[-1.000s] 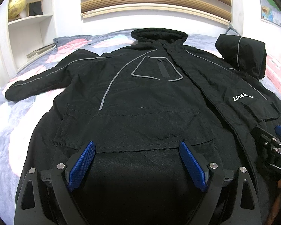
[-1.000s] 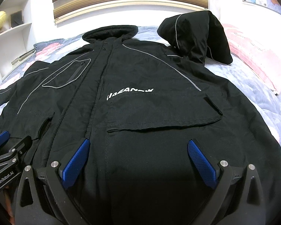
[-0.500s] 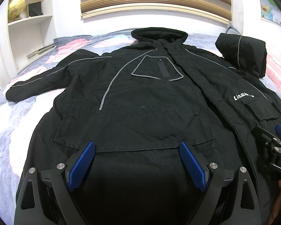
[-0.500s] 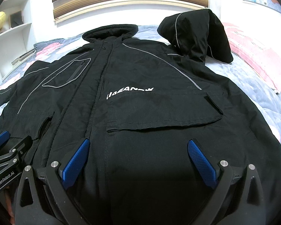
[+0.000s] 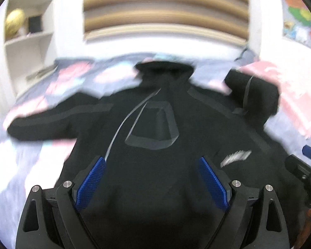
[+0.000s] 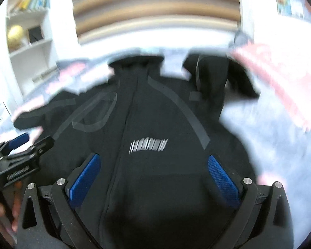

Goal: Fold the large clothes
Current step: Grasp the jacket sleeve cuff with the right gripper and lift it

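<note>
A large black jacket (image 5: 155, 166) with grey piping lies front up on the bed; it also shows in the right wrist view (image 6: 155, 166). Its left sleeve (image 5: 51, 122) stretches out to the left. Its right sleeve (image 6: 215, 78) is bunched up at the back right. My left gripper (image 5: 151, 164) is open and empty above the jacket's left half. My right gripper (image 6: 153, 161) is open and empty above the right half, below the white chest lettering (image 6: 148, 145). Both views are blurred by motion.
The bed has a grey and pink patterned cover (image 5: 16, 166). A white shelf unit (image 5: 29, 45) stands at the back left. A wooden slatted headboard (image 5: 165, 10) is behind. A pink pillow (image 6: 284, 83) lies at the right.
Both grippers have risen and pulled back from the jacket, so more of it and the bed shows. Both stay open and empty. The views have turned blurry.
</note>
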Demonstrator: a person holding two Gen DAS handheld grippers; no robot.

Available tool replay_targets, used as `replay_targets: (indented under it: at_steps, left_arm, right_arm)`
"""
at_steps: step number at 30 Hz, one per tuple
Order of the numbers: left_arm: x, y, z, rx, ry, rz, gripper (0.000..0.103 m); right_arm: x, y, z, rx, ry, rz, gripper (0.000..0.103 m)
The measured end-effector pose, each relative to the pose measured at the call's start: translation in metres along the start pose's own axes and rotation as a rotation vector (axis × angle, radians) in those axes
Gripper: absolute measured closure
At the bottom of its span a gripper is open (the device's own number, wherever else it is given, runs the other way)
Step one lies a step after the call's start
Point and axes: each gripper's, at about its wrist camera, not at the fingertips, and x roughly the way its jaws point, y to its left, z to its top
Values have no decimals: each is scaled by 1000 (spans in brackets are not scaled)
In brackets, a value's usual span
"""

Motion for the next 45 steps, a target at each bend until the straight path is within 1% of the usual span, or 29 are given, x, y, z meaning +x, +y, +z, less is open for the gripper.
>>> replay_targets:
  at_steps: [2,4,6,8,9,10,12,13,14,16,20,22,24,26,27,28,29,30,31,32,33,35,36,37,38,41,43,45]
  left_arm:
    - [7,-28,32,29,0,-58,11]
    - [20,-55,54,44,1,-101,11]
    - [43,-87,72,67,2,-131,11]
    - [72,-118,84,67,18,-164,11]
    - [88,-131,89,54,45,-187,11]
    - [102,-142,92,34,76,-222,11]
    - [137,-161,97,-29,147,-334,11]
    - [157,-170,98,-57,170,-379,11]
    - [172,-177,99,-76,179,-405,11]
    - [199,-184,97,-106,189,-425,11]
    - [250,-187,73,-202,271,-474,11]
    - [264,-191,60,-185,287,-468,11]
    - [265,-199,51,-133,254,-445,11]
    - [261,-207,47,-90,234,-420,11]
    - [261,-210,46,-82,228,-416,11]
    - [261,-210,44,-85,224,-421,11]
    - [258,-209,45,-91,222,-428,11]
    - [257,-208,44,-96,220,-432,11]
    - [257,-210,44,-95,218,-432,11]
    - [256,-210,43,-91,216,-428,11]
    - [258,-210,42,-83,215,-421,11]
    - [254,-209,40,-67,216,-406,11]
    - [254,-211,40,-60,217,-399,11]
    - [255,-213,41,-53,217,-392,11]
    - [254,-211,40,-49,218,-388,11]
    - [251,-210,38,-45,218,-384,11]
    - [251,-210,38,-41,217,-381,11]
    - [255,-209,39,-36,216,-375,11]
  right_arm:
    - [-13,-33,30,-9,-30,-30,0]
    - [-15,-70,52,17,-28,-65,0]
    - [-9,-120,71,71,-22,-92,0]
    - [3,-160,83,110,-6,-117,0]
    - [12,-180,89,135,10,-125,0]
    - [25,-208,96,184,37,-130,0]
    - [43,-248,103,266,63,-106,5]
    - [54,-269,105,312,77,-91,5]
    - [68,-288,107,359,92,-81,6]
    - [90,-315,111,420,110,-55,7]
    - [150,-351,114,499,174,-15,9]
    - [183,-361,112,538,216,13,9]
    - [209,-368,106,575,251,22,10]
    - [229,-372,98,607,286,3,11]
    - [240,-376,92,628,309,-5,11]
    - [251,-379,87,644,328,14,13]
    - [263,-380,80,666,351,44,20]
    - [270,-379,75,680,363,65,33]
    - [274,-375,72,676,363,84,40]
    - [274,-372,73,661,358,93,52]
    - [270,-367,76,631,348,84,58]
    - [252,-360,87,556,310,47,68]
    - [241,-359,93,518,288,17,70]
    - [223,-357,102,460,255,-40,70]
    - [201,-355,113,380,210,-127,71]
    - [149,-361,136,220,100,-354,71]
    - [122,-377,147,178,62,-469,71]
    - [112,-397,151,159,69,-542,71]
